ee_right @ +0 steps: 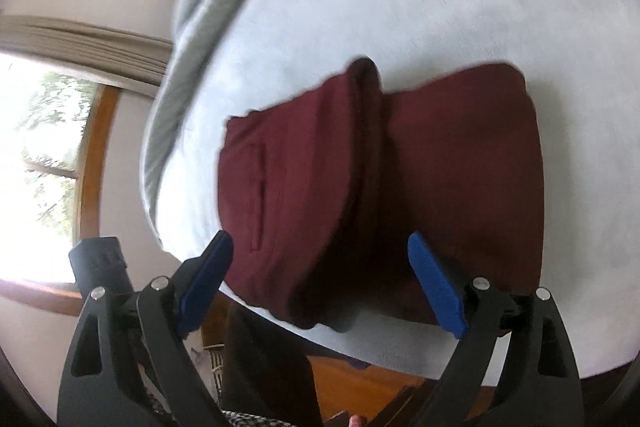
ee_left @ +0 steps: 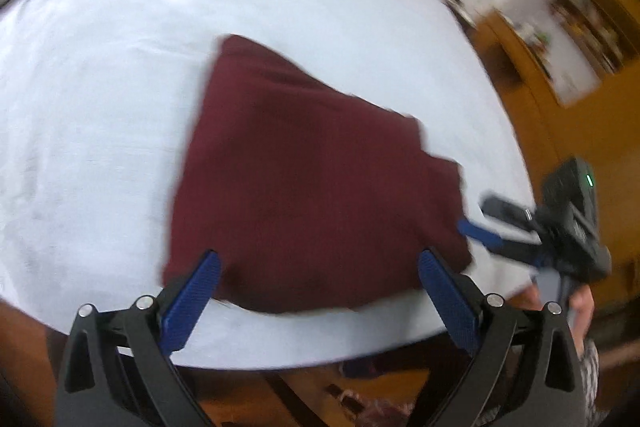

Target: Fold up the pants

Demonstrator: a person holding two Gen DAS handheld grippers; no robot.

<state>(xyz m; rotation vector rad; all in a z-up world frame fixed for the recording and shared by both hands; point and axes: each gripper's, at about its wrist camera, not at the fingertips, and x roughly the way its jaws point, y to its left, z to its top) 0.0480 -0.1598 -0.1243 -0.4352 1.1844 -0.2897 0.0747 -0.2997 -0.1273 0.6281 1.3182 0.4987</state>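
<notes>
Though blurred, folded pants (ee_left: 312, 179) lie beyond the left gripper (ee_left: 320, 261).

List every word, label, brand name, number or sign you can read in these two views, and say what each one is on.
None can be read.
The maroon pants show a pocket seam but no tag or print.
The white bed sheet is plain.
The right gripper body carries a green light, no legible marking.
Items on the wooden shelf are too blurred to read.
</notes>
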